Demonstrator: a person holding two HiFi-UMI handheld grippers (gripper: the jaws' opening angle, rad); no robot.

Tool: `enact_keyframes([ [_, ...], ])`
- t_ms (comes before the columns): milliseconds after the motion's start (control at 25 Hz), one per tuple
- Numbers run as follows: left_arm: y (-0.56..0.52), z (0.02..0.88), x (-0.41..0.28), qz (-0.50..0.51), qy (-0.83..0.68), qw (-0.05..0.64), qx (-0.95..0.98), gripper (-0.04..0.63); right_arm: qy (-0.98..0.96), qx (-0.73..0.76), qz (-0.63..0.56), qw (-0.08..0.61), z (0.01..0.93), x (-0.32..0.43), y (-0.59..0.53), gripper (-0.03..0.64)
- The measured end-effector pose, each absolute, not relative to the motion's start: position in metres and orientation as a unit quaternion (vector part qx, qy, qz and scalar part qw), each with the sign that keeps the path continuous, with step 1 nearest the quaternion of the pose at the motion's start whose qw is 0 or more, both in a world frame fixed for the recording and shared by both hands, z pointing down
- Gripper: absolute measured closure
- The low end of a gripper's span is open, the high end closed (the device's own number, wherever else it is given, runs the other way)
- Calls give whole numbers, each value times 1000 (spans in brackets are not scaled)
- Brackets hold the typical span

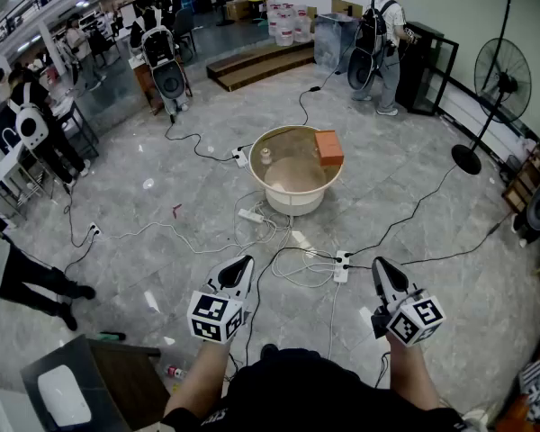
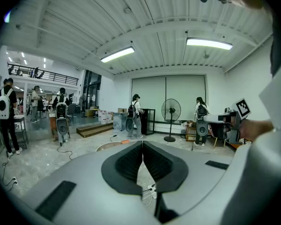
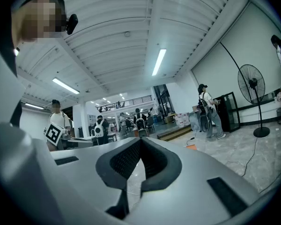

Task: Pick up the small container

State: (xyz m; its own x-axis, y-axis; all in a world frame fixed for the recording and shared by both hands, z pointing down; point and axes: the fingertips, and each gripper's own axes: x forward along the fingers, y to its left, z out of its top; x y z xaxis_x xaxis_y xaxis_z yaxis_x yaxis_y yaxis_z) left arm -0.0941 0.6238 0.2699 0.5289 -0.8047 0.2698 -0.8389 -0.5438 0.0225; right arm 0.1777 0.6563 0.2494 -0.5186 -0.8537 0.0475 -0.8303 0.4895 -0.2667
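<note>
While both tools hung over the marbled grey floor, the small container stood well away from them at 12 o'clock, on a round, pale table with a raised rim. It sat inside the rim toward the table's 9 o'clock edge, apart from an orange box that lay on the rim at about 2 o'clock. The container looked small, whitish and upright, with a narrower top; it was too small to tell more. Between the tools and the table the floor was open but crossed by loose cables and a white power strip. A standing fan stood far off at 2 o'clock near the wall. The left tool had its jaws pressed together with nothing between them. The right tool, at 5 o'clock from the table, also showed its jaws meeting at the tips and held nothing. The two tools were well apart from each other.
</note>
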Motion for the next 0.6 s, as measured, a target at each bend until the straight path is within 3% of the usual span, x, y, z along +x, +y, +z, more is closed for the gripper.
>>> enact_keyframes([
  [600, 651, 266, -36, 108, -472, 69, 872, 577, 858, -498, -116, 41, 245, 236, 689, 606],
])
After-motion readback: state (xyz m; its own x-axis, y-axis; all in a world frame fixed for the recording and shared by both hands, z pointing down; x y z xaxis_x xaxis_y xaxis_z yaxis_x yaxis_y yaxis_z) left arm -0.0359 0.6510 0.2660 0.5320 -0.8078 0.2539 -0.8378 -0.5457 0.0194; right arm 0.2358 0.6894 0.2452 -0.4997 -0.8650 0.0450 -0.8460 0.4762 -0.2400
